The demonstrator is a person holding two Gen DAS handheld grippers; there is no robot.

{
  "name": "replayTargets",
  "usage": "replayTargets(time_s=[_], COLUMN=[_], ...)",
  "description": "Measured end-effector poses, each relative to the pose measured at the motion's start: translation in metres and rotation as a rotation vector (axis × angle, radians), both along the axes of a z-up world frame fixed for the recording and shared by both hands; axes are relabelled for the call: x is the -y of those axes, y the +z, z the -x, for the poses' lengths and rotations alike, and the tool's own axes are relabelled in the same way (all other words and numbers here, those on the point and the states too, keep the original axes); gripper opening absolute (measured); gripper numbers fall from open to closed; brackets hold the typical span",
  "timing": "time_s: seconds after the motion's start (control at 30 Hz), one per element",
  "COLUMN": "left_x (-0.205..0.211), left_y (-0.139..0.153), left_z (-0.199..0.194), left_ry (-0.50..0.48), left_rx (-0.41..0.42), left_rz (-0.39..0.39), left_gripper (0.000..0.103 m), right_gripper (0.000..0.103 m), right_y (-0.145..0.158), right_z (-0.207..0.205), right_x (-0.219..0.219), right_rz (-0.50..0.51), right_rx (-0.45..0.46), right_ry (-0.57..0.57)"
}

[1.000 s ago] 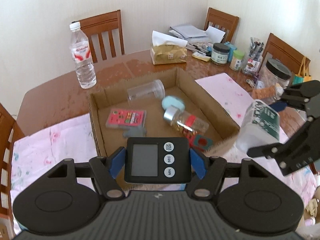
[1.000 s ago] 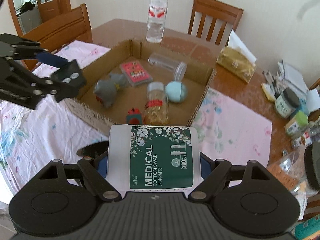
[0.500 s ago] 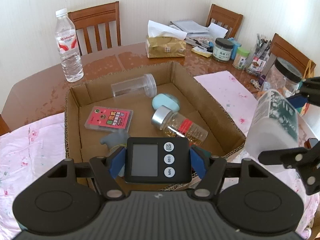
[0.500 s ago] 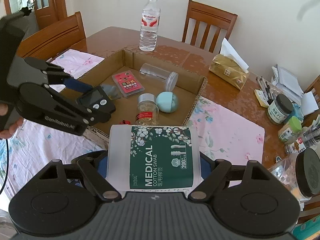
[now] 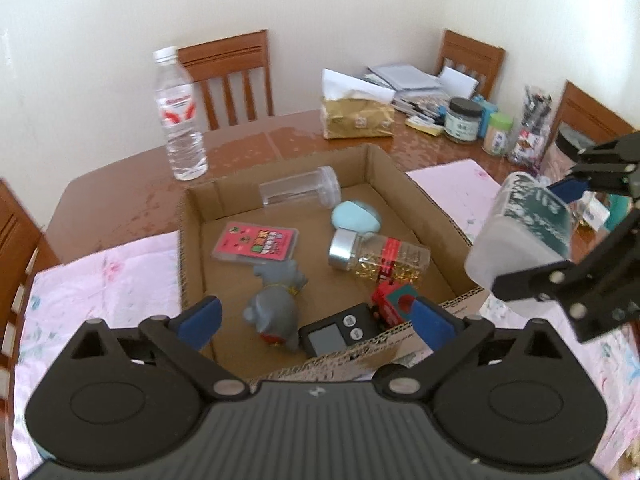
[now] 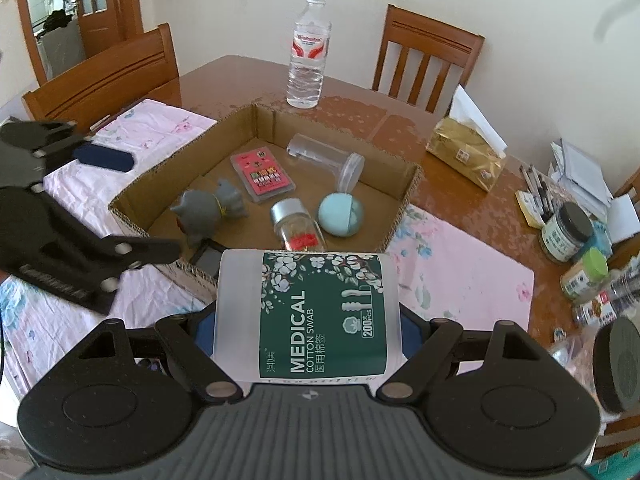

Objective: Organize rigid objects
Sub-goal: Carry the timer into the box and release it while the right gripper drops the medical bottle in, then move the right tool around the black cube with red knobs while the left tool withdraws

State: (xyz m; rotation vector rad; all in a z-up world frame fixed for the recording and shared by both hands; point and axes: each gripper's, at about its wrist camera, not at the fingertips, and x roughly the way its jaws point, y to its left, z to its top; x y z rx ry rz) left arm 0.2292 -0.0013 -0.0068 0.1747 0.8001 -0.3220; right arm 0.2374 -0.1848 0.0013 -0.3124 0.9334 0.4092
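A shallow cardboard box [image 5: 436, 208] [image 6: 408, 196] lies on the table. In it are a black digital timer [image 5: 336, 330] at the near wall, a grey toy figure [image 5: 276, 304] [image 6: 208, 212], a pink card case [image 5: 256, 244] [image 6: 262, 176], a glass jar with silver cap [image 5: 378, 256] [image 6: 298, 228], a blue egg-shaped case [image 5: 356, 218] [image 6: 341, 215], a clear tube [image 5: 300, 192] [image 6: 326, 156] and a small red item [image 5: 394, 300]. My left gripper [image 5: 316, 316] is open and empty above the box's near wall. My right gripper [image 6: 308, 320] is shut on a cotton swab container [image 6: 308, 312] [image 5: 520, 236], held right of the box.
A water bottle [image 5: 180, 116] [image 6: 306, 56] stands behind the box. A gold tissue pack [image 5: 358, 120] [image 6: 466, 156], jars [image 5: 464, 120] [image 6: 564, 232], pens and papers crowd the right side. Pink floral cloths [image 5: 104, 280] [image 6: 460, 264] flank the box. Wooden chairs surround the table.
My left gripper opened and let go of the timer, which now lies in the box by the near wall. The left gripper drew back. The right gripper keeps holding the swab container.
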Motion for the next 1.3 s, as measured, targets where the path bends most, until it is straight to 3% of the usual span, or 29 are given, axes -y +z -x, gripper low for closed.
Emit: replayTargets(time_s=[0.1, 0.3, 0.5, 0.83, 0.93, 1.3], left_x=[-0.009, -0.019, -0.04, -0.059, -0.064, -0.079], left_y=[0.004, 0.004, 0.004, 0.004, 0.002, -0.009], left_z=[0.007, 0.021, 0.033, 0.052, 0.054, 0.05], left_ry=[0.051, 0.111, 0.202, 0.289, 0.308, 0.347], left_rx=[0.009, 0.019, 0.01, 0.001, -0.007, -0.036], left_rz=[-0.01, -0.102, -0.083, -0.088, -0.086, -0.09], left_gripper=[0.101, 0.101, 0.101, 0.101, 0.101, 0.101], right_gripper=[0.086, 0.086, 0.086, 0.09, 0.103, 0.103], right_y=[0.001, 0.002, -0.004, -0.04, -0.036, -0.013], right_z=[-0.012, -0.044, -0.087, -0.153, -0.154, -0.117], right_x=[-0.007, -0.033, -0.072, -0.131, -0.135, -0.121], right_rz=[-0.012, -0.035, -0.048, -0.026, -0.036, -0.054], right_rx=[-0.002, -0.007, -0.014, -0.061, -0.046, 0.003], right_ry=[0.016, 0.06, 0.094, 0.082, 0.08, 0.076])
